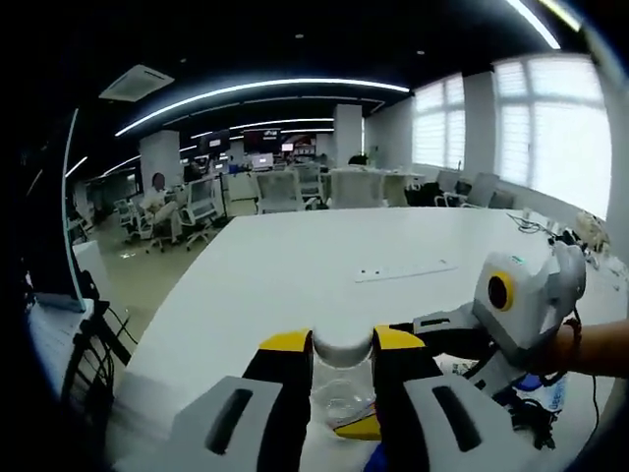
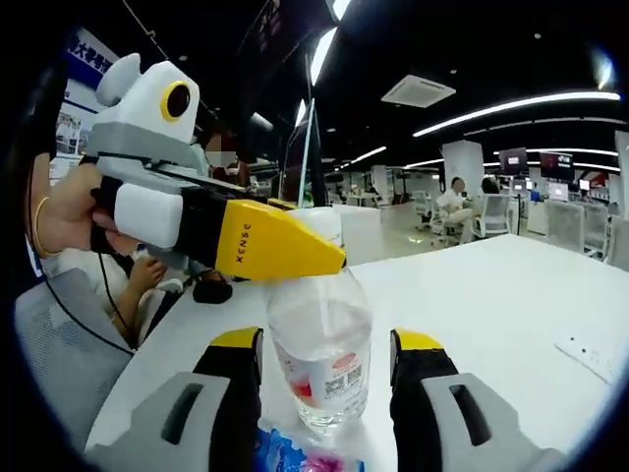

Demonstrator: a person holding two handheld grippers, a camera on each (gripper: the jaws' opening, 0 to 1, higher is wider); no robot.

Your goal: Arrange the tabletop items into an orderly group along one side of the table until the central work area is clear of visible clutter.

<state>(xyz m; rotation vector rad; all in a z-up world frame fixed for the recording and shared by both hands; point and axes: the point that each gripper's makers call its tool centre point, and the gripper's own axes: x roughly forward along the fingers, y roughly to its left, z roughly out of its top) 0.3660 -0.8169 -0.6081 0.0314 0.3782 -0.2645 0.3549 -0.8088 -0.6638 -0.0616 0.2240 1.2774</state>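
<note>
Our left gripper (image 1: 341,346) clenches the water bottle's (image 2: 320,344) cap; our right gripper (image 2: 327,346) brackets its body, apparently released. We judge it mid-pickup; next, carry it upright to the table (image 1: 324,256) edge.

Open-plan office. Long white counter (image 1: 324,265) across mid-frame; rows of white swivel chairs (image 1: 280,190) and desks behind; monitors (image 1: 261,139) upper centre; strip lights (image 1: 256,90) overhead; big windows (image 1: 550,128) upper right.

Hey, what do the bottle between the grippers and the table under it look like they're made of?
The clear bottle with a white cap looks like thin glossy plastic: you see straight through it, and it carries a printed paper or film label. The white table has a smooth, faintly sheened top, probably laminate, though paint can't be ruled out.
</note>
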